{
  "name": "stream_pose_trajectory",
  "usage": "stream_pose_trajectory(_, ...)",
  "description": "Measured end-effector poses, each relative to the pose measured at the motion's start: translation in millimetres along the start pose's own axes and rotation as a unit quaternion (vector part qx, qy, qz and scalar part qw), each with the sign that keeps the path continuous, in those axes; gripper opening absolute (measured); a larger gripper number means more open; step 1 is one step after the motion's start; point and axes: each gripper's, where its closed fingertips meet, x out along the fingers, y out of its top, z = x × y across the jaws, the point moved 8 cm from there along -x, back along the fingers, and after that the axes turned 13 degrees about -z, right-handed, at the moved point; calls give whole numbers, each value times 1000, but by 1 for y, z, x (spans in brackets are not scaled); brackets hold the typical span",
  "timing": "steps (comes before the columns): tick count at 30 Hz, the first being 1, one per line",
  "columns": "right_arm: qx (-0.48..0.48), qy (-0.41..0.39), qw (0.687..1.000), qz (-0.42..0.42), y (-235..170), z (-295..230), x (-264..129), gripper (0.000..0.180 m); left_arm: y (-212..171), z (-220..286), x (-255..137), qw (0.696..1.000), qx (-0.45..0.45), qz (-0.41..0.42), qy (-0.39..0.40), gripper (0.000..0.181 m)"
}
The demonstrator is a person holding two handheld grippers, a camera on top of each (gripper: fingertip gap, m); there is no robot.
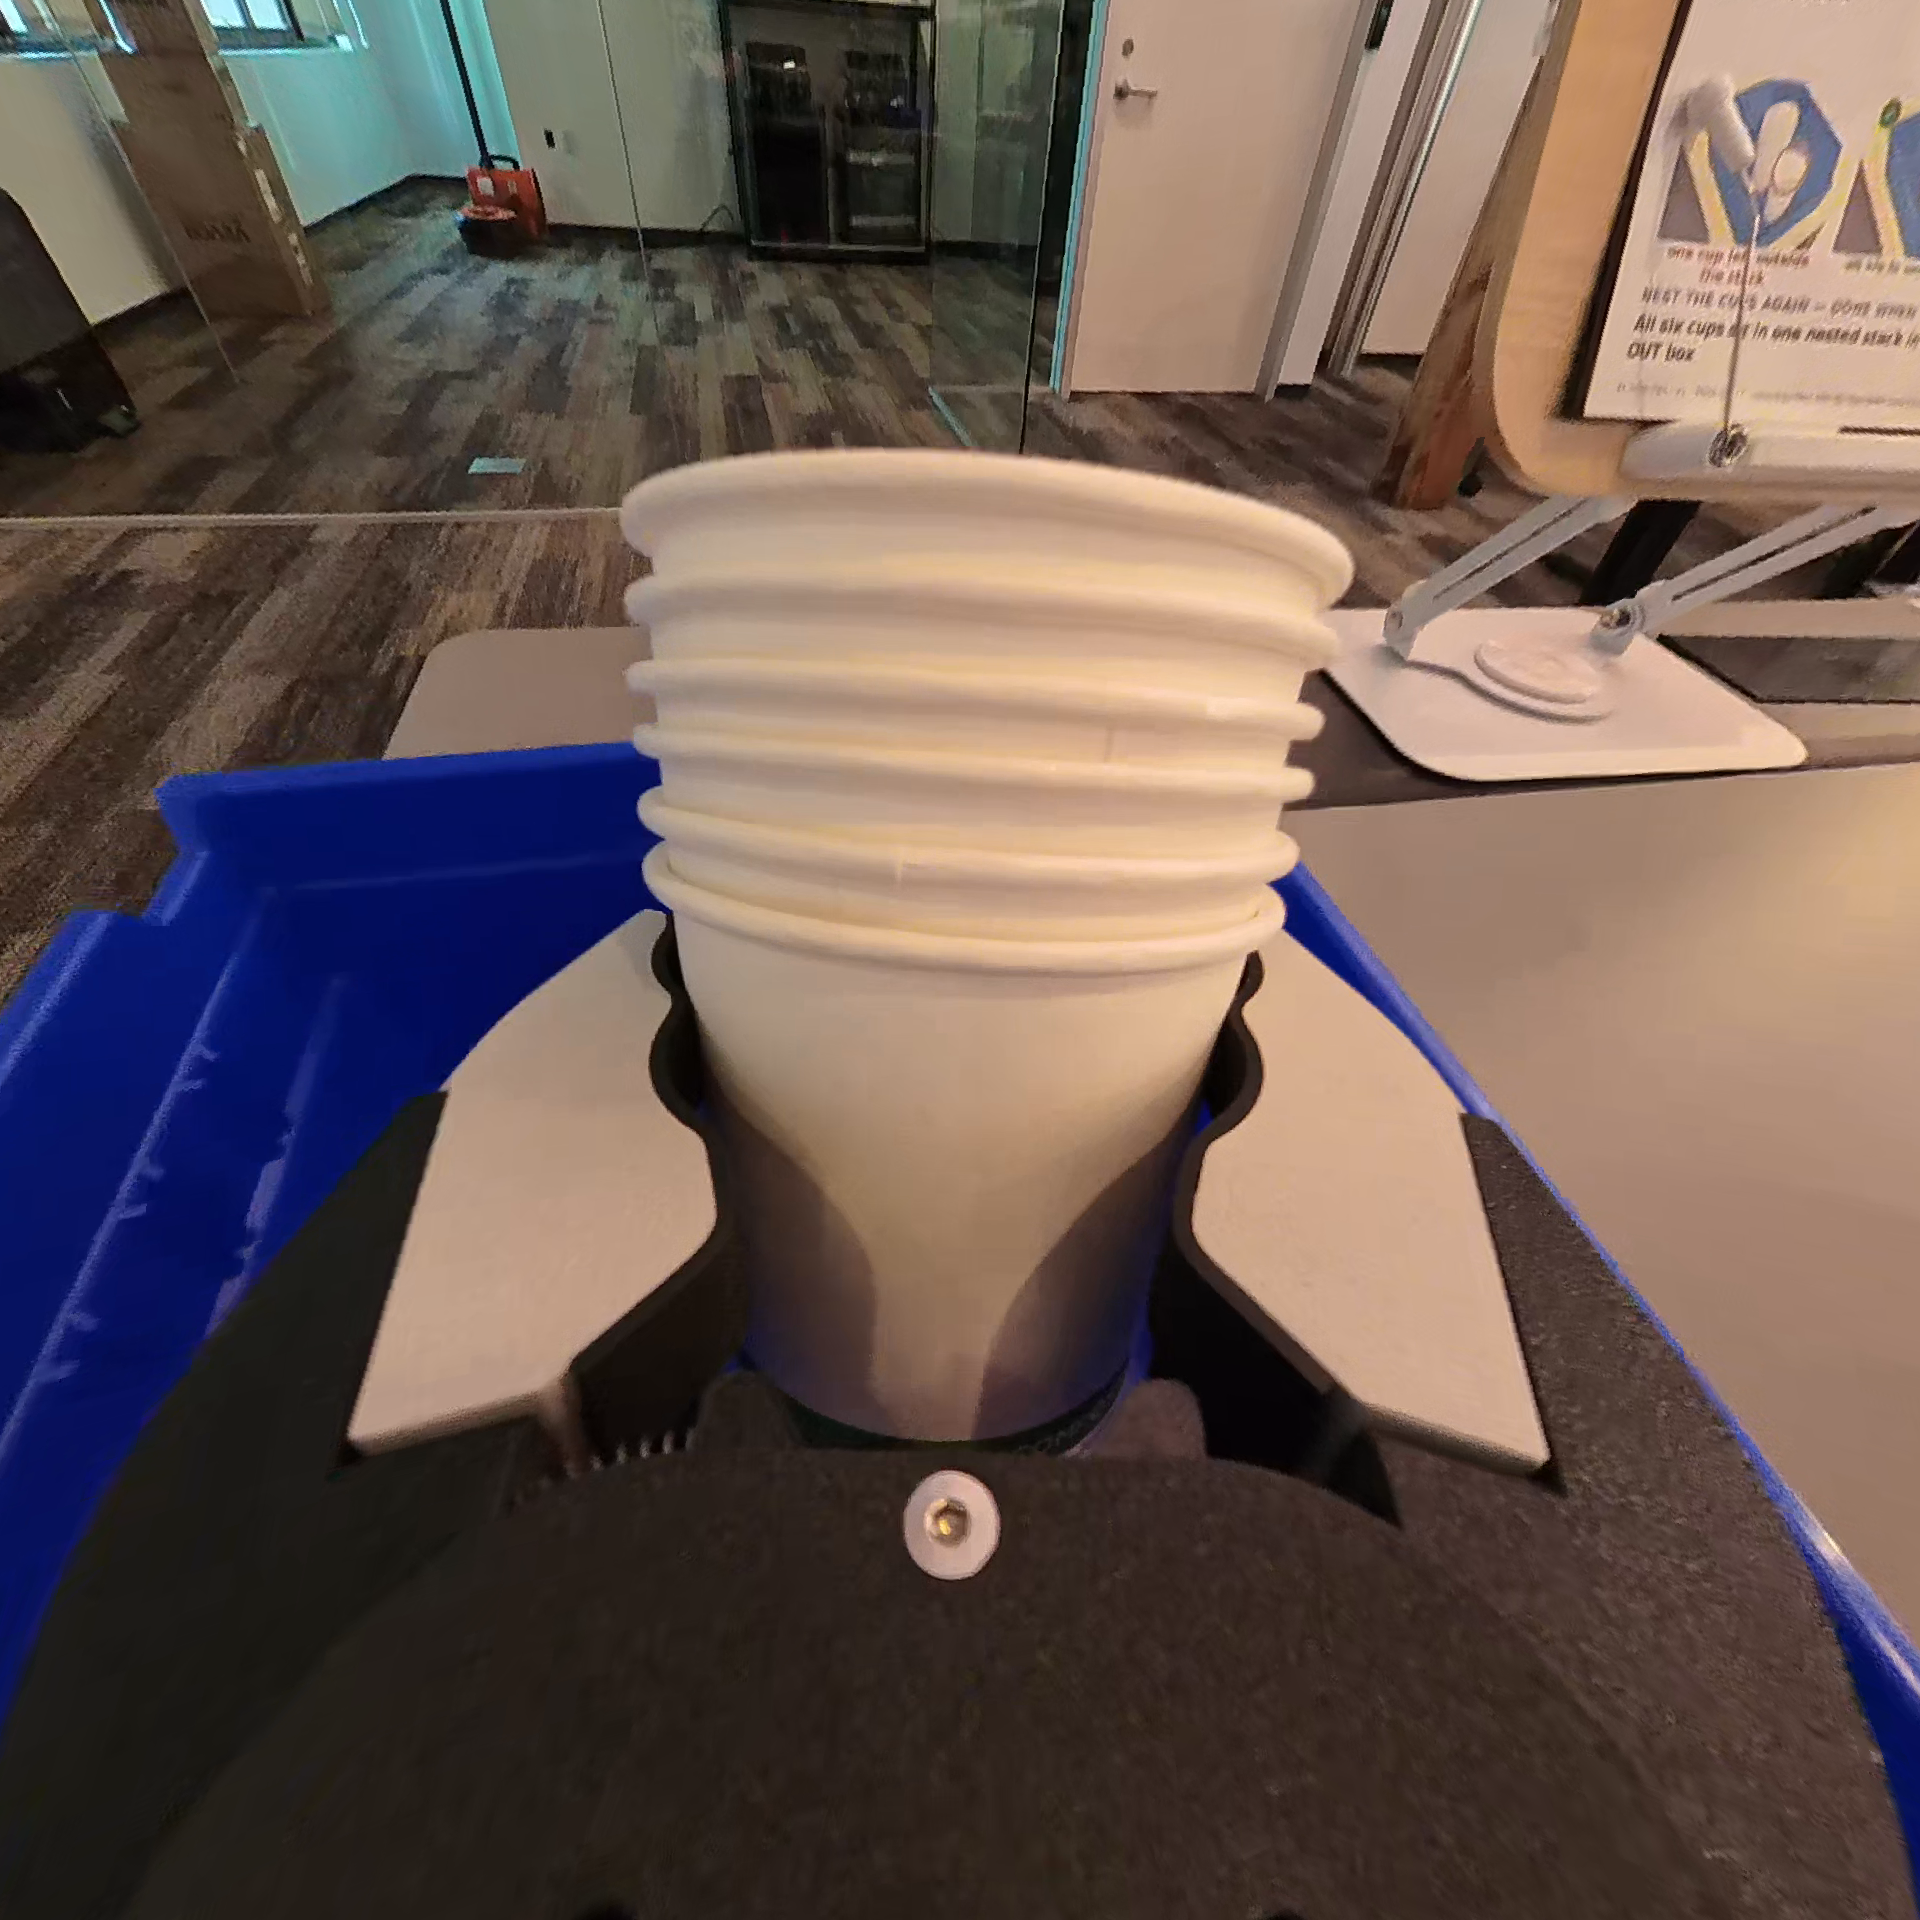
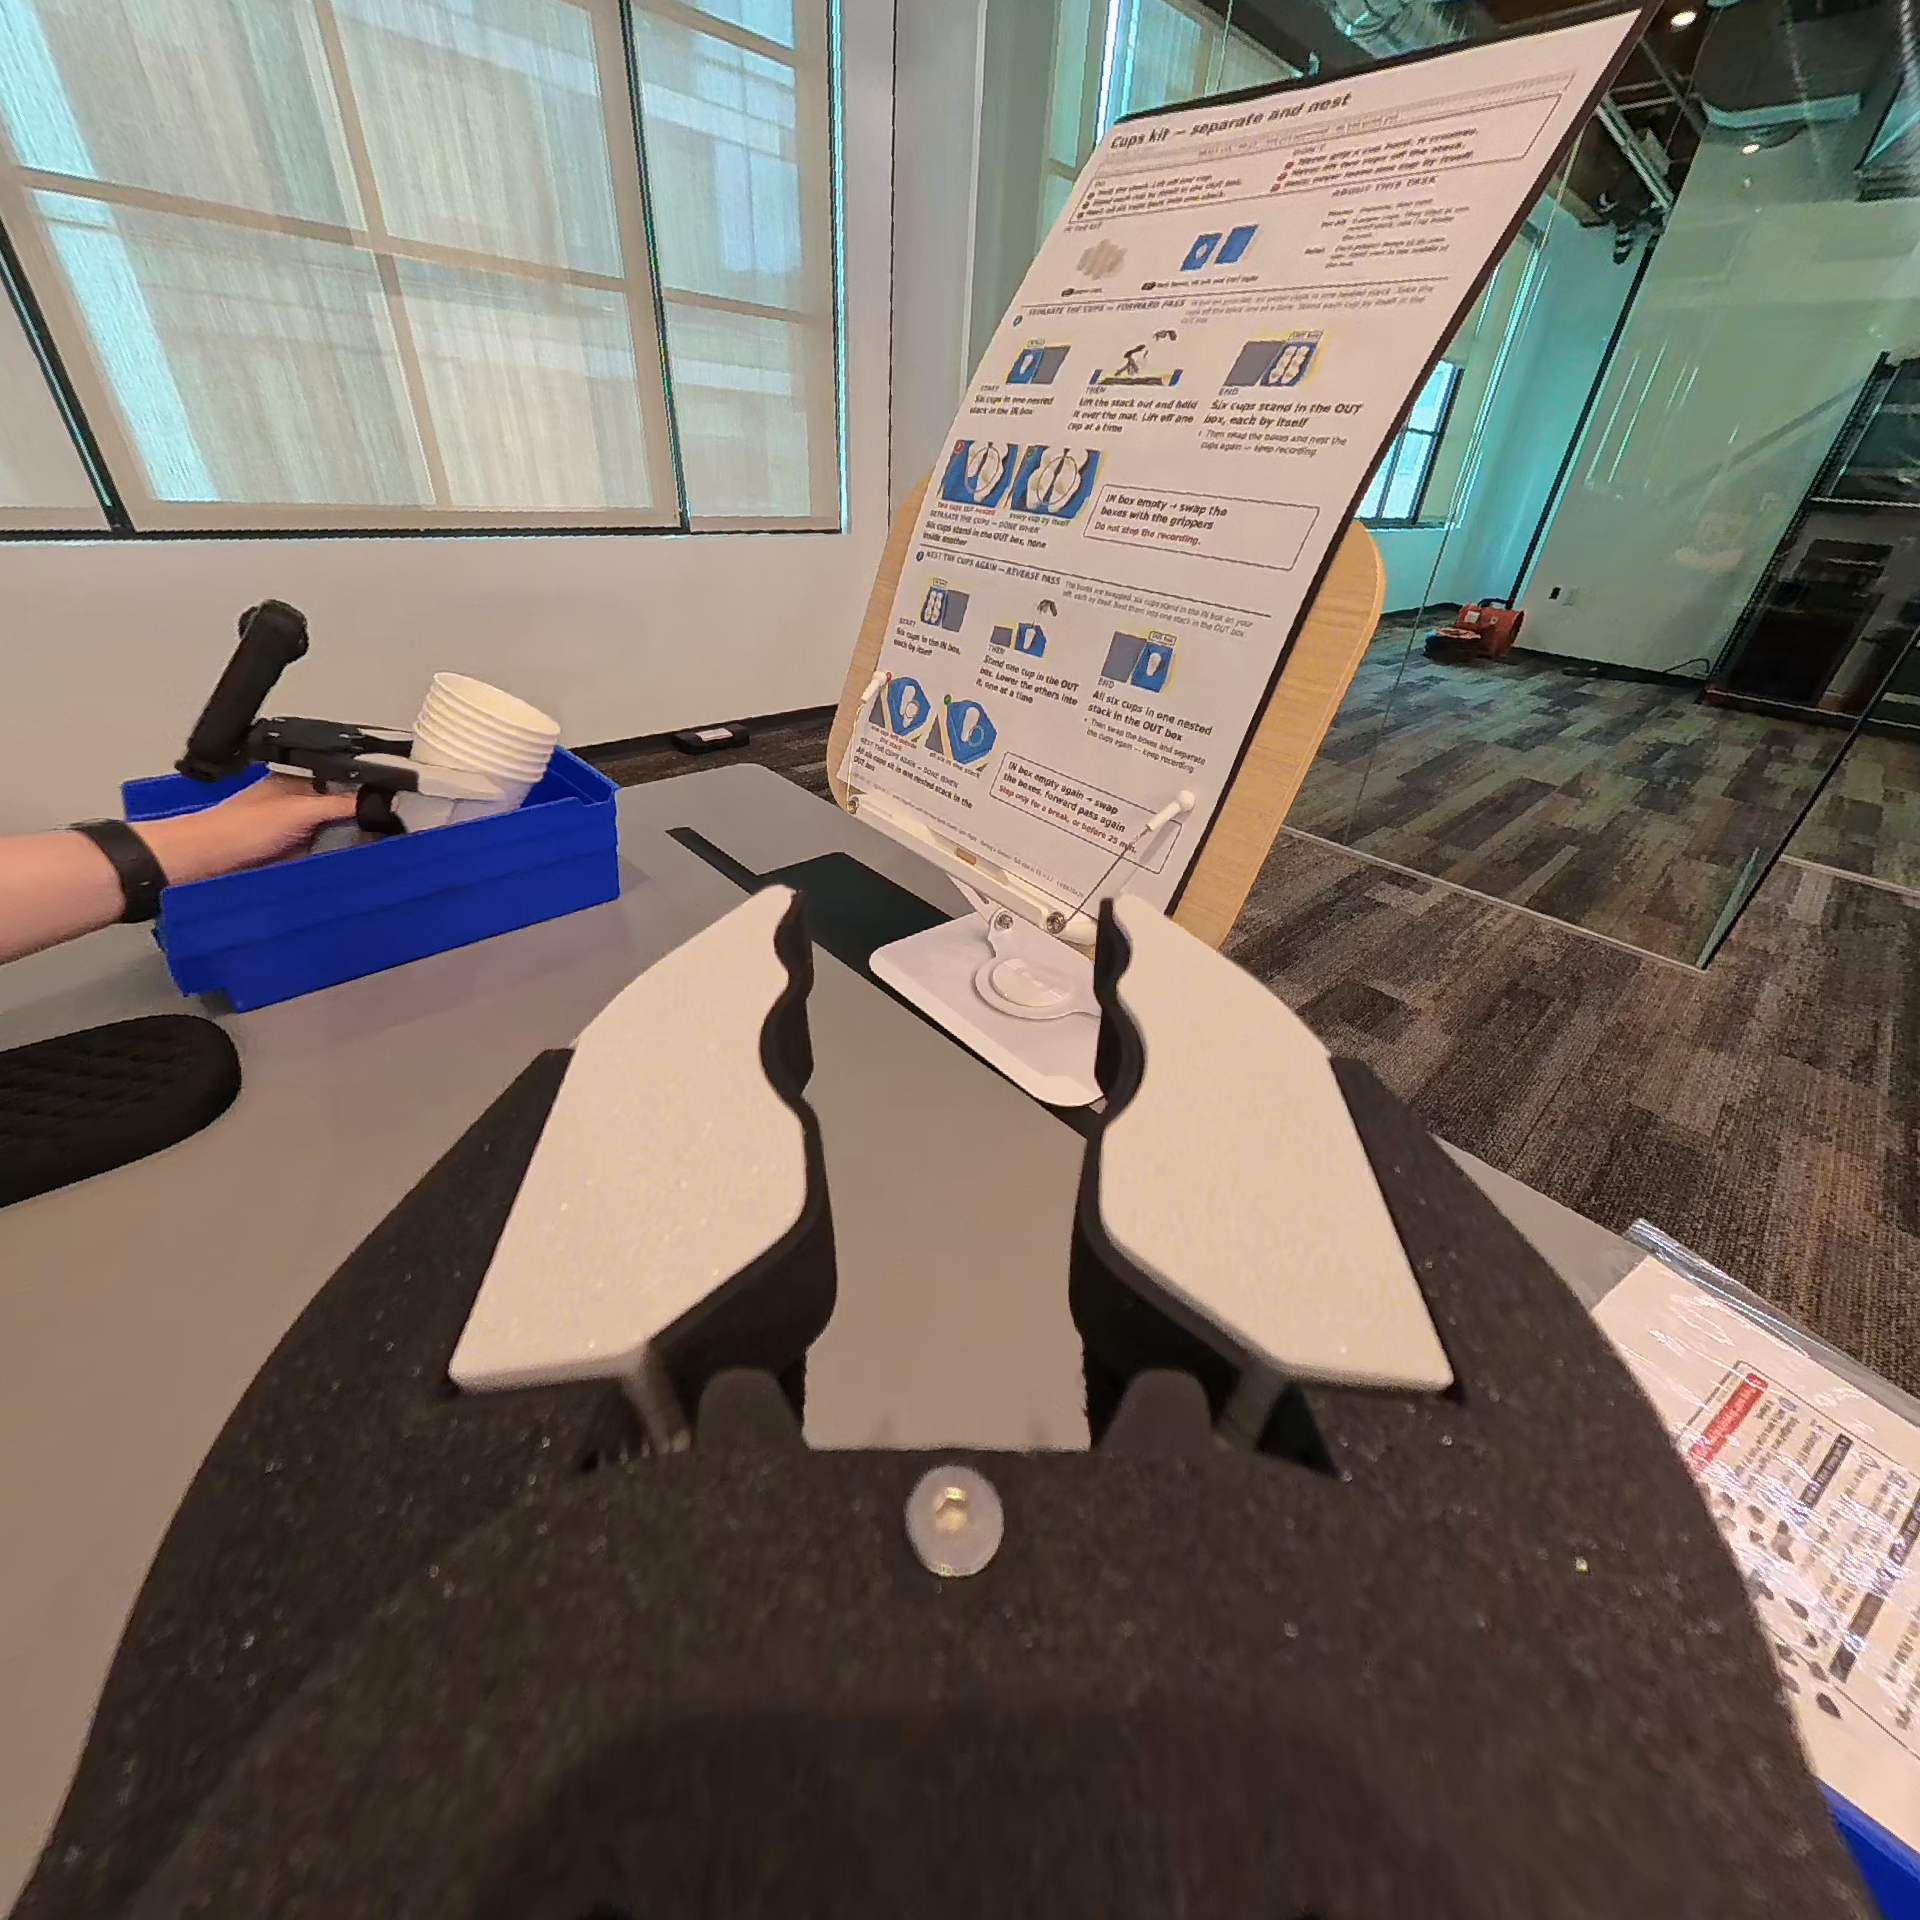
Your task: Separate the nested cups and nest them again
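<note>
Left hand-held gripper (image 1: 956,1049): both fingers pressed against the wall of the lowest cup in the nested stack of cups (image 1: 966,831), just under its rolled rim, so it is clamped on the stack. Six rims are countable, tightly packed, white paper. Stack sits directly ahead of this gripper, over the blue bin (image 1: 208,1039); from the right wrist view it leans a little and its base looks inside the bin, though whether it touches the floor of the bin cannot be told. Right hand-held gripper (image 2: 951,997): fingers parted to a moderate gap, nothing between them, hovering above the grey bench (image 2: 312,1195); the bin and stack lie well off to its left, the instruction sheet on its stand (image 2: 1174,499) just ahead. Handling judgement: paper cups are very light and thin-walled, so a hard squeeze would dent the wall and lock the cups together; nested friction may drag two up at once. Best hold for peeling off the top cup looks like its exposed rim band, where the rolled lip is stiffest, with the left grip anchoring the lowest cup.
</note>
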Motion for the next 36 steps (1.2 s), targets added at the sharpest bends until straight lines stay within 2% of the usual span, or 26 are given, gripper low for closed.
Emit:
stream_pose_trajectory(8, 0, -3, 1000, -5, -2, 3, 1, 51, -11, -2, 6, 1000, 13, -12, -11, 98)
stream_pose_trajectory(16, -11, -6, 1000, -24, -3, 0, 5, 51, -17, -2, -10, 998, 46, -49, -7, 98)
stream_pose_trajectory(25, -21, -5, 999, -36, -4, -4, 10, 51, -29, -5, -27, 998, 41, -41, -7, 99)
stream_pose_trajectory(30, -24, -7, 999, -40, -4, -5, 11, 51, -33, -7, -27, 999, 25, -44, 5, 115)
stream_pose_trajectory(36, -22, -7, 999, -38, -5, -3, 9, 51, -35, -8, -32, 998, 36, -44, 26, 113)
